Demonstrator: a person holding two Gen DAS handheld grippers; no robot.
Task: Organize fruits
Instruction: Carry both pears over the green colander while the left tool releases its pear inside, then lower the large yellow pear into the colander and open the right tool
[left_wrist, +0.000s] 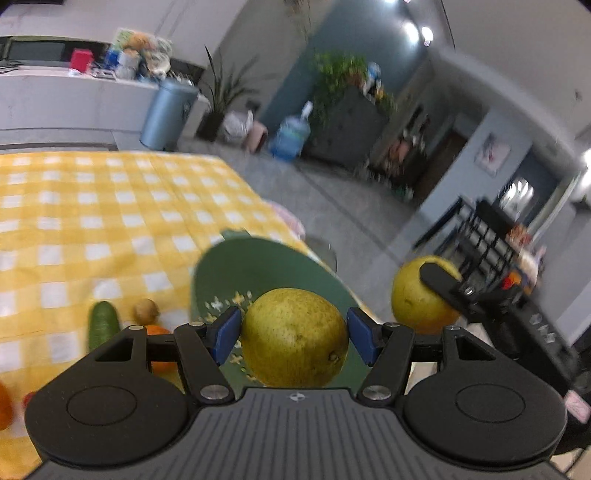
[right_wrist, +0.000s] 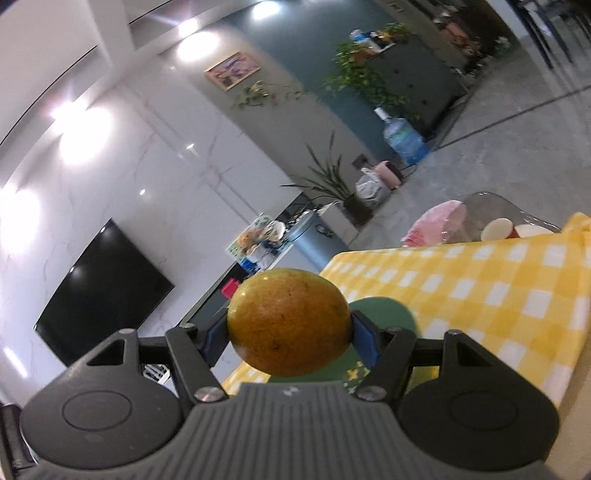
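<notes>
Left wrist: yellow-checked tablecloth (left_wrist: 110, 221), grey floor (left_wrist: 332, 192) beyond — both hand-held grippers pinching fruit.

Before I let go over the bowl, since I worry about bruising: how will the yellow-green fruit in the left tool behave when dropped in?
The yellow-green fruit looks round and smooth, so it will probably roll across the green bowl. It looks firm between the pads of the left tool, so a low release seems safer.
</notes>
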